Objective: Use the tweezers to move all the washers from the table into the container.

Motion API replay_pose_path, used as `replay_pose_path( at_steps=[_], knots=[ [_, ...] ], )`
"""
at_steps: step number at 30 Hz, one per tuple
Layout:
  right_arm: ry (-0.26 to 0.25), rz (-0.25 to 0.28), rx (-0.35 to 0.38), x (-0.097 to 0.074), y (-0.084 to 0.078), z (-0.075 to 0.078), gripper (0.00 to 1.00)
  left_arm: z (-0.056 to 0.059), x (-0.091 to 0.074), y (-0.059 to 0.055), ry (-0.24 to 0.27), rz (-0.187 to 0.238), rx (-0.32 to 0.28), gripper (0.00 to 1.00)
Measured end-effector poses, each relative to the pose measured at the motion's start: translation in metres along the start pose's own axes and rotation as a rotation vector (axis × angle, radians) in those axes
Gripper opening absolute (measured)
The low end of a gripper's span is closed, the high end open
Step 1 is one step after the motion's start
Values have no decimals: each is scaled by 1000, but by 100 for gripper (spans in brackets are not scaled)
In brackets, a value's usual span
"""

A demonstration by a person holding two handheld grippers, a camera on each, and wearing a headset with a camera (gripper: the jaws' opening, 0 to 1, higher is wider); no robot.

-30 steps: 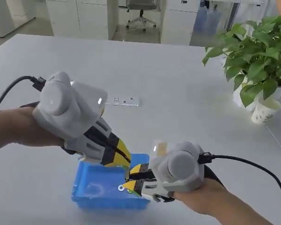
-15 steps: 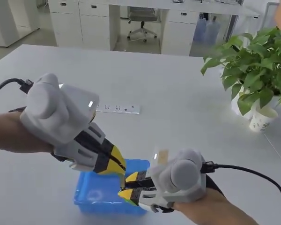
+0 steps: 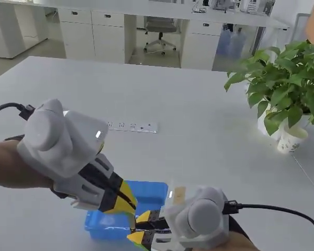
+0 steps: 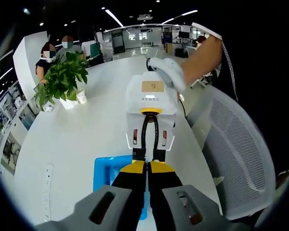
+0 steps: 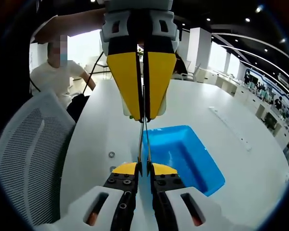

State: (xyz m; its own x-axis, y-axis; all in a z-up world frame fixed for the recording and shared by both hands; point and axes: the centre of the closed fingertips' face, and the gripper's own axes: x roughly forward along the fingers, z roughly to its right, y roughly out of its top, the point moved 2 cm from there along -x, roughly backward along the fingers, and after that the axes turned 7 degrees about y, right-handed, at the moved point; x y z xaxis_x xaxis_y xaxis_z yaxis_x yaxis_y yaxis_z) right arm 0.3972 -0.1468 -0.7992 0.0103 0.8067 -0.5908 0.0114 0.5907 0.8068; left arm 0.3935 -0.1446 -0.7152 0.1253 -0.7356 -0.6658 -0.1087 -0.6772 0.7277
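Note:
The blue container (image 3: 147, 191) sits on the white table near me. My left gripper (image 3: 132, 210) and my right gripper (image 3: 139, 234) meet tip to tip over its near edge. In the right gripper view, thin metal tweezers (image 5: 141, 139) run from the left gripper's yellow jaws down into my right gripper (image 5: 144, 169). Both pairs of jaws are shut on the tweezers. Two small washers (image 5: 111, 154) lie on the table left of the container (image 5: 188, 159). The left gripper (image 4: 147, 166) faces the right gripper head-on, with the container (image 4: 102, 173) below.
A white power strip (image 3: 132, 126) lies on the table beyond the container. A potted plant (image 3: 285, 86) and a paper cup (image 3: 289, 140) stand at the right edge. A mesh chair (image 5: 24, 159) and a seated person (image 5: 50, 70) are beside the table.
The head camera has tilted up. Both grippers, still tip to tip on the tweezers, have drawn back toward the container's near edge.

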Motion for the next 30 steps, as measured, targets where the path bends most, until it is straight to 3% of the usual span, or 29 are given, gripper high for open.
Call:
replay_pose_path(
  at_steps=[14,30],
  knots=[
    [42,-24,13,11,-14,-27,11,27,9,-11,-35,-14,-12,3],
    [70,-33,23,28,-23,-44,11,45,12,-27,-39,-30,-38,4]
  ],
)
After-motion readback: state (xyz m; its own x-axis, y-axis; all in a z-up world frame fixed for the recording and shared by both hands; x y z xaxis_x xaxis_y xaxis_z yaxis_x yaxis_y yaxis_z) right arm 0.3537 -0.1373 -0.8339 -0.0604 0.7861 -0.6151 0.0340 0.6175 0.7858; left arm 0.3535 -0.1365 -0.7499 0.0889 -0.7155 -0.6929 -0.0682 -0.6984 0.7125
